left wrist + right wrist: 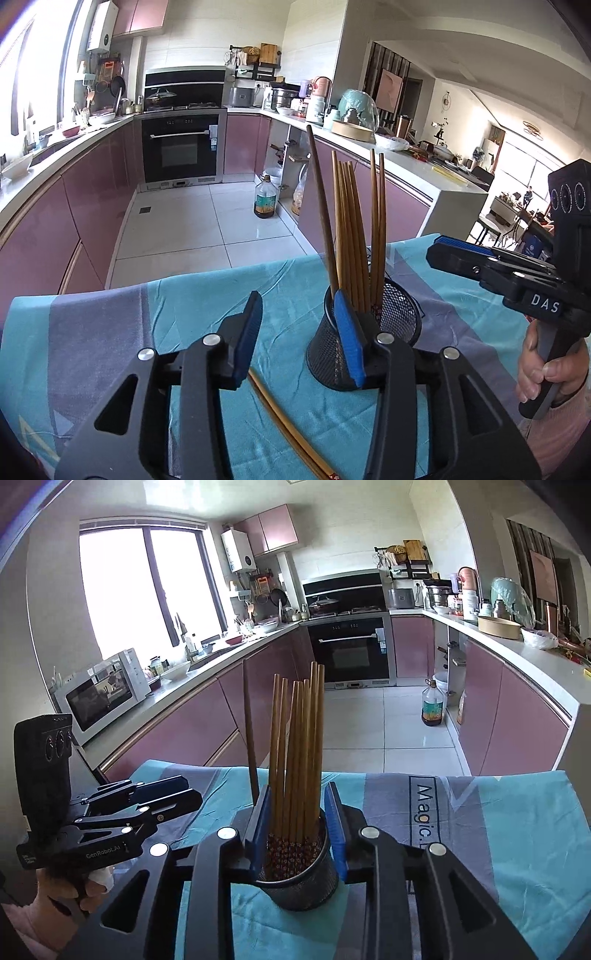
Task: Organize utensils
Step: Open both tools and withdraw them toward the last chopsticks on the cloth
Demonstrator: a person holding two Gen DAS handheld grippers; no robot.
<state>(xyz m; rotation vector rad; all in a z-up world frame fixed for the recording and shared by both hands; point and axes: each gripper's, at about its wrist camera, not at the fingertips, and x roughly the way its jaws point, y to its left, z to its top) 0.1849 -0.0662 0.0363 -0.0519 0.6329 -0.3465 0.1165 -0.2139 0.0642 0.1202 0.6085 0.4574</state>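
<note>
A black mesh holder point(365, 332) stands on the teal cloth with several wooden chopsticks point(354, 229) upright in it. It also shows in the right wrist view point(299, 878), with the chopsticks point(295, 746) between my right fingers. My left gripper point(299, 343) is open and empty, its right finger against the holder's left side. A pair of chopsticks point(284, 424) lies on the cloth under my left gripper. My right gripper point(299, 834) is open, its jaws standing on either side of the holder's rim without visibly clamping it.
The teal and grey tablecloth point(147, 332) covers the table, whose far edge meets a tiled kitchen floor. An oil bottle point(265, 199) stands on the floor. My right gripper shows in the left wrist view point(461, 254), my left gripper in the right wrist view point(170, 794).
</note>
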